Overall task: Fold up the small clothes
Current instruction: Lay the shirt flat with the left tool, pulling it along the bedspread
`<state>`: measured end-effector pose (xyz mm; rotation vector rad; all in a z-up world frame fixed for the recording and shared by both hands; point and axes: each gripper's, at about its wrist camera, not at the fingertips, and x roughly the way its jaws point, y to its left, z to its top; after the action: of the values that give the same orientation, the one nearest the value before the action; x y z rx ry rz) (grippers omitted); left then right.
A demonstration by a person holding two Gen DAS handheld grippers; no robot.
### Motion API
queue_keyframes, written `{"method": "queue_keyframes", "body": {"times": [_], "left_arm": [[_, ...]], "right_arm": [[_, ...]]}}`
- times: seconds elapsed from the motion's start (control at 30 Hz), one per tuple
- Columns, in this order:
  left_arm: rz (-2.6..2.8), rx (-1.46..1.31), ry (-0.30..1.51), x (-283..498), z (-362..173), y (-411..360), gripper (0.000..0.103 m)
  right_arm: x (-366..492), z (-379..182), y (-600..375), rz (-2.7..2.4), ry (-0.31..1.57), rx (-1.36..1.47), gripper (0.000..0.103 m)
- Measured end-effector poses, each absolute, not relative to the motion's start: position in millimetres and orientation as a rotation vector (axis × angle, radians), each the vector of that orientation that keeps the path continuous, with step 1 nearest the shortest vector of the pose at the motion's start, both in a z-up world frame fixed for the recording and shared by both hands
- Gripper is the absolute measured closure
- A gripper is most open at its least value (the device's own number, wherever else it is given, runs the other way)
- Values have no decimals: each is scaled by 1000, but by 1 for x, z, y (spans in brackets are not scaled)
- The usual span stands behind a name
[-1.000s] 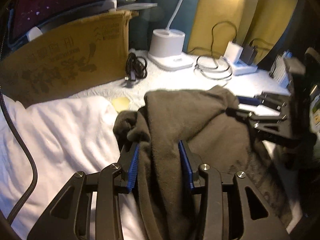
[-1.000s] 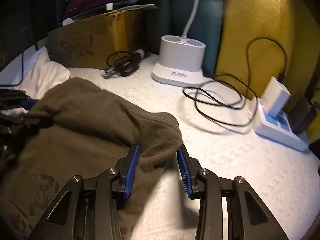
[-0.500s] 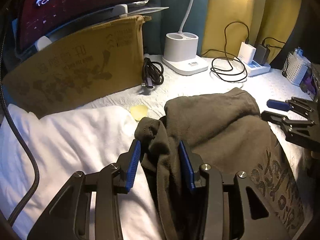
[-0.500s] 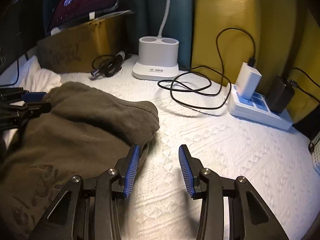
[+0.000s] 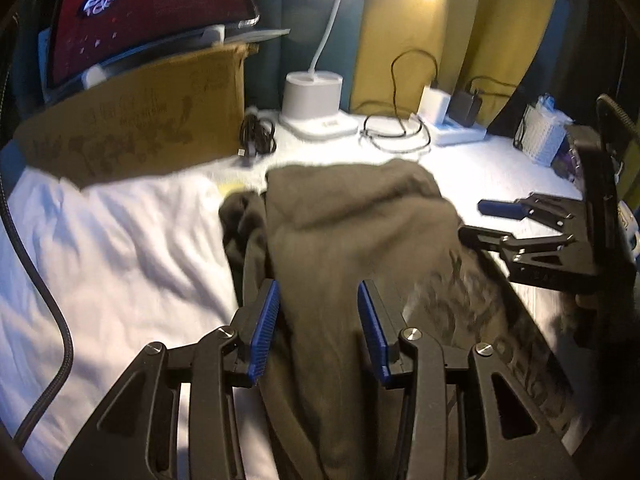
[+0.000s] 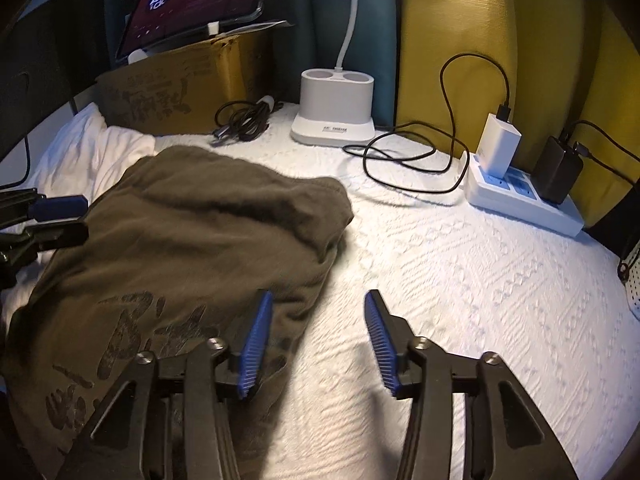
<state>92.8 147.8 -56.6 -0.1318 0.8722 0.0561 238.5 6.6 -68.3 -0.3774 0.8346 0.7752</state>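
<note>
Olive-brown printed garment (image 6: 168, 248) lying folded on white quilted bed cover (image 6: 460, 280), flatter than a second ago. Left gripper (image 5: 318, 320) straddling the garment's left portion, cloth between the pads; grip cannot be told. Right gripper (image 6: 316, 340) now off the garment's right edge, jaws opening, nothing between them. Cardboard box (image 5: 132, 136) and lamp base (image 6: 334, 110) unchanged behind.

You are working in a home bedroom: a white quilted bedspread (image 6: 460, 280) underfoot, yellow curtains (image 6: 452, 40) at one o'clock, a desk lamp base (image 6: 334, 114) at twelve, a cardboard box (image 5: 140, 132) at ten o'clock.
</note>
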Motion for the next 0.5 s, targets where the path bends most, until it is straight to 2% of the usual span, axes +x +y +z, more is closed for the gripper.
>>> {"method": "queue_keyframes", "body": {"times": [0.07,0.1,0.5], "left_arm": [[68,-142,904,90,-66,148,62],[81,-138,918,88,-71,148,62],[109,-123,862,60,-56,136,62]], "right_arm": [[232,-70,4,773,834,-384,38],[229,-71,3,770,834,-388,37],[198,-75,-27,725,855,-386,35]]}}
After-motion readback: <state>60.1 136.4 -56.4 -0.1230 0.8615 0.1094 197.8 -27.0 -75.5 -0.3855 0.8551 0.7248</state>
